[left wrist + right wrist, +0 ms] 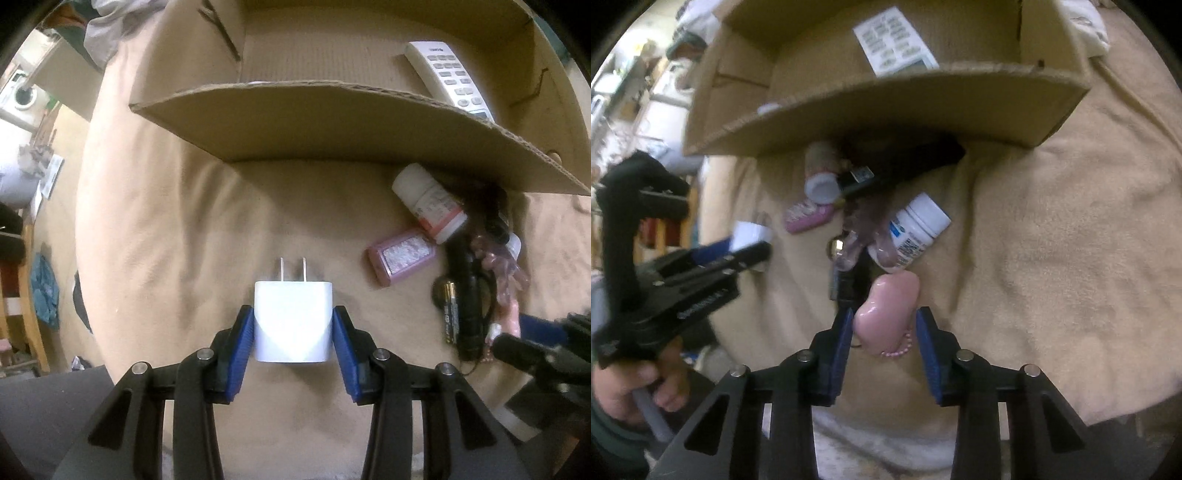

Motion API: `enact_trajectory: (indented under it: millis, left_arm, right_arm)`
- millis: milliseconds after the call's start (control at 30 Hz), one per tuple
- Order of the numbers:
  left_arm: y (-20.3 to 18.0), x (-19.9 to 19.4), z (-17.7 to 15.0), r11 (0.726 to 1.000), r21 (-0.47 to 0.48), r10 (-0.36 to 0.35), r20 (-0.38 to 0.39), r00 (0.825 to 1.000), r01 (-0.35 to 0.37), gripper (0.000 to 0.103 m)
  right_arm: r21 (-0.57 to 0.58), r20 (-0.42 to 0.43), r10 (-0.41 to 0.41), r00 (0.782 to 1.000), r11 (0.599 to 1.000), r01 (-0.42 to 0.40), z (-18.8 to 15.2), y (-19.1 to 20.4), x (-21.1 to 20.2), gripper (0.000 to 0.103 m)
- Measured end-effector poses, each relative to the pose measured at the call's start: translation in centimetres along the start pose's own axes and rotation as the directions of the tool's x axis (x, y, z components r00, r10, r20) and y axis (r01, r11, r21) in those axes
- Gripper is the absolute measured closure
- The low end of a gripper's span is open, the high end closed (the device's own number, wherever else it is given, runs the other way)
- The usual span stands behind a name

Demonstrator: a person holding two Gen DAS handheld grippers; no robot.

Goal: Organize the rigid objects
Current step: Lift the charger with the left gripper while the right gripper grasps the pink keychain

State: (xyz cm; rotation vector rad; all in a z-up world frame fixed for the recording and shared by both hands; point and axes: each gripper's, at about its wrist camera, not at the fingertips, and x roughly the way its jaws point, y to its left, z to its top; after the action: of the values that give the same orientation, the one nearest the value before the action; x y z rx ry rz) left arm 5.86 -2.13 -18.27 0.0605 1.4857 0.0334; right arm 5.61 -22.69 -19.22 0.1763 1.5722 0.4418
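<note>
Charger (292, 321) sat squarely between the blue pads of the left gripper (293, 334), prongs pointing away toward the cardboard box (332, 125), which stood just beyond with its near wall low; the pads pressed its smooth white sides, so the grip looked closed on it. A white remote (448, 77) already lay inside the box. Right gripper (884, 332) straddled a glossy pink charm (888, 314) (beaded loop at its near end), jaws part open, the left pad close and the right pad apart from it. Both lay on soft beige cloth (166, 229), the rest of the clutter further right: ribbed white pill bottle (916, 229), slim battery (451, 314)
</note>
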Motion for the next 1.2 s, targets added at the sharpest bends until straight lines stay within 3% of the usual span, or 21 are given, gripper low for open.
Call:
enact_trajectory:
  millis: [100,200,467,567,667,967,1200]
  left_arm:
    - [-0.3,0.5,0.8,1.000,-0.004,-0.003,0.000,1.000,0.003,0.064]
    - [0.6,0.2,1.1,1.000,0.008,0.011,0.003,1.000,-0.011,0.064]
    - [0.6,1.4,1.7,1.000,0.013,0.029,-0.012,1.000,-0.029,0.065]
    - [0.4,1.1,1.7,1.000,0.007,0.020,-0.008,1.000,-0.020,0.065]
    - [0.7,0.4,1.7,0.999,-0.005,0.037,0.002,0.999,-0.037,0.065]
    - [2.7,-2.5,0.8,0.999,-0.045,0.000,0.072,0.997,0.003,0.065]
    - [4.5,-5.8,0.7,0.997,-0.082,0.003,0.169,0.986,0.011,0.065]
  right_arm:
    - [-0.034,0.001,-0.056,0.998,0.998,0.056,-0.2,0.4,0.0,0.073]
    - [-0.025,0.034,-0.067,0.997,0.997,0.068,-0.4,0.3,-0.8,0.074]
    - [-0.059,0.027,-0.096,0.995,0.994,0.097,0.2,0.3,-0.2,0.073]
    - [-0.088,0.050,-0.107,0.993,0.990,0.111,-0.1,1.0,-0.6,0.080]
    - [-0.061,0.068,-0.085,0.994,0.994,0.089,-0.8,0.8,-1.8,0.088]
    - [-0.062,0.176,-0.056,0.983,0.996,0.068,-2.8,1.3,-6.4,0.089]
    - [-0.062,0.307,0.020,0.951,0.998,-0.001,-4.1,2.0,-13.1,0.089]
